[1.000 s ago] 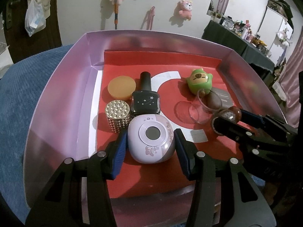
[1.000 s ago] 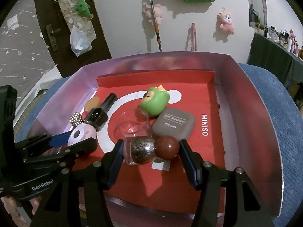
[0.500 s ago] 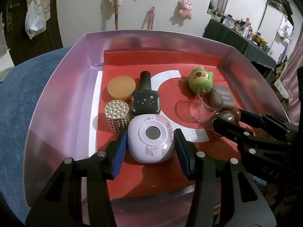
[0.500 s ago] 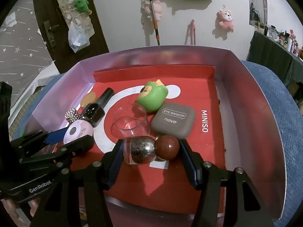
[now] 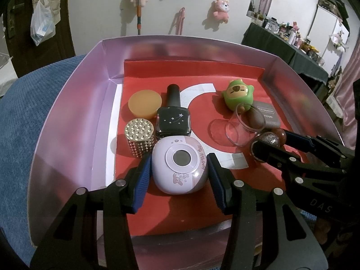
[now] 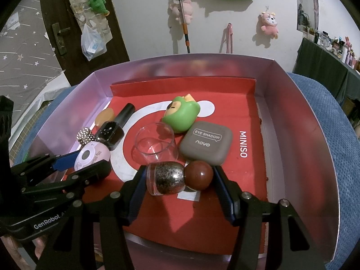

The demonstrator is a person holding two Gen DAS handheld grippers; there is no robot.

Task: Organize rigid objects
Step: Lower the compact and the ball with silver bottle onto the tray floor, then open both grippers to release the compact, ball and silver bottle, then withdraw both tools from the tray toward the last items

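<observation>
Both my wrist views are dim and warm-tinted, lit from above and in front, so the plush toy [image 5: 221, 10] on the white wall [image 6: 225, 11] throws a hard shadow down to one side. The box wall [image 5: 67, 121] carries a soft pinkish sheen and hazy reflections. Fisheye bends everything toward black corners; the far shelves look soft and noisy.
</observation>
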